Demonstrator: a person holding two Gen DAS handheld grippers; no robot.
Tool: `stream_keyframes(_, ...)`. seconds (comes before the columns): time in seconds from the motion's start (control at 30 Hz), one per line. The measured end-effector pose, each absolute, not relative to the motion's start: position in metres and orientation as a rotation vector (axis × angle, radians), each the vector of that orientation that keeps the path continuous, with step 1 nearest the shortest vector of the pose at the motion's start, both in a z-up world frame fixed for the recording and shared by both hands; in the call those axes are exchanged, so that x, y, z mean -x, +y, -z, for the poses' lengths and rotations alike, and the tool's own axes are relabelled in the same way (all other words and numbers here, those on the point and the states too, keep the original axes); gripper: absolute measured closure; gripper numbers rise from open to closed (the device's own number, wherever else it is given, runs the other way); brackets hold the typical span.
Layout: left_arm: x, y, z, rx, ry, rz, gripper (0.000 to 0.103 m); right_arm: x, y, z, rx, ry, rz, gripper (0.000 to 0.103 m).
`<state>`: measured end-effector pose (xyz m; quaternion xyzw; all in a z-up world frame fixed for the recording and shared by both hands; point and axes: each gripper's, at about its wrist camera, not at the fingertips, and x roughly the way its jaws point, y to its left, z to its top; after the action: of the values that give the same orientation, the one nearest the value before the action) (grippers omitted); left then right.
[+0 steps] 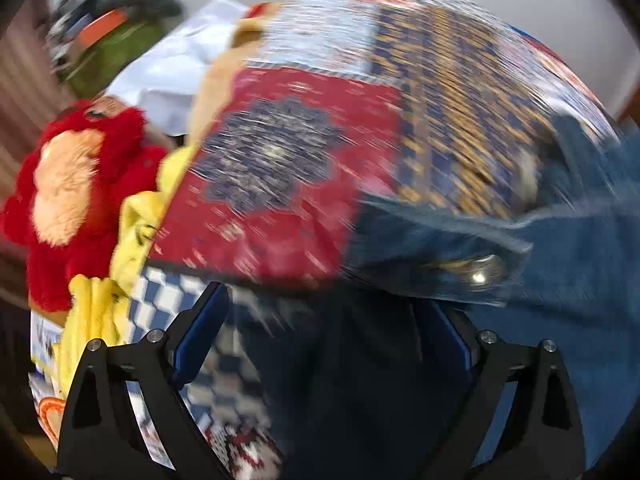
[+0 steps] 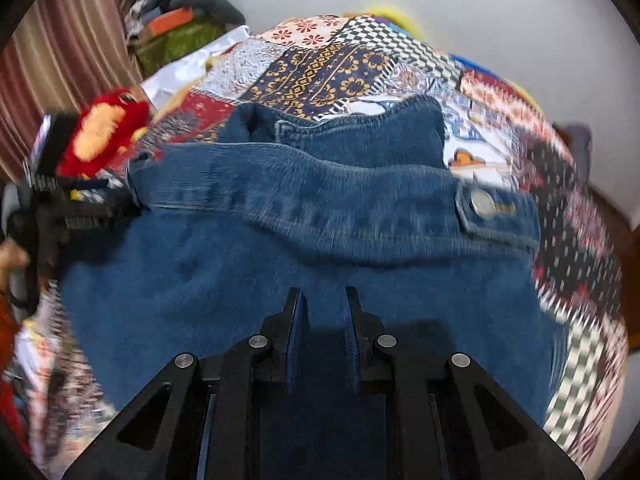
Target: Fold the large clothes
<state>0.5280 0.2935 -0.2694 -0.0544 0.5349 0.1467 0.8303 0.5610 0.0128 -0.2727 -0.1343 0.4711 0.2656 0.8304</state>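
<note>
A blue denim garment (image 2: 320,216) lies spread on a patchwork bedspread (image 2: 320,68), its waistband with a metal button (image 2: 482,202) across the middle. My right gripper (image 2: 323,300) hovers over the denim with its jaws a narrow gap apart and nothing between them. My left gripper (image 1: 324,312) is wide open at the denim's left edge; the waistband end with the button (image 1: 486,270) lies just beyond its right finger, and dark cloth sits between the fingers. The left gripper also shows in the right wrist view (image 2: 60,204). Both views are motion blurred.
A red and orange plush toy (image 1: 68,188) and yellow cloth (image 1: 132,232) lie at the bed's left side. White cloth (image 1: 180,64) and a pile of clothes with a green bundle (image 2: 180,36) sit at the back left by a curtain. A white wall is behind.
</note>
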Motion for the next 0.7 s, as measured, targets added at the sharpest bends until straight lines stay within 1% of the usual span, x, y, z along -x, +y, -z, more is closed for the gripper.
stream_keyframes(0.1, -0.533, 0.314, 0.268, 0.188, 1.110, -0.351, 0.005, -0.574, 0.009, 0.274, 0.343, 0.953, -0.502, 0.088)
stream_keyframes(0.13, -0.533, 0.316, 0.267, 0.175, 1.102, -0.368, 0.002, -0.579, 0.003, 0.275, 0.307, 0.972, -0.529, 0.088)
stream_keyframes(0.17, -0.530, 0.317, 0.266, 0.160, 1.093, -0.381, 0.001, -0.583, -0.003, 0.274, 0.272, 0.984, -0.542, 0.088)
stream_keyframes(0.2, -0.526, 0.319, 0.265, 0.154, 1.085, -0.394, 0.001, -0.586, -0.011, 0.274, 0.240, 0.994, -0.540, 0.088)
stream_keyframes(0.3, -0.510, 0.326, 0.253, 0.113, 1.046, -0.488, 0.001, -0.590, -0.032, 0.274, 0.321, 0.984, -0.330, 0.087)
stream_keyframes(0.37, -0.502, 0.332, 0.243, 0.078, 1.019, -0.535, 0.001, -0.588, -0.053, 0.271, 0.257, 1.008, -0.330, 0.087)
stream_keyframes(0.43, -0.488, 0.337, 0.227, 0.113, 1.002, -0.484, 0.001, -0.581, -0.071, 0.261, 0.165, 1.043, -0.353, 0.087)
stream_keyframes(0.5, -0.474, 0.332, 0.213, 0.130, 0.984, -0.434, 0.001, -0.571, -0.075, 0.251, 0.151, 1.047, -0.381, 0.087)
stream_keyframes(0.7, -0.445, 0.284, 0.176, 0.059, 0.898, -0.310, 0.001, -0.522, -0.048, 0.221, 0.233, 0.953, -0.498, 0.087)
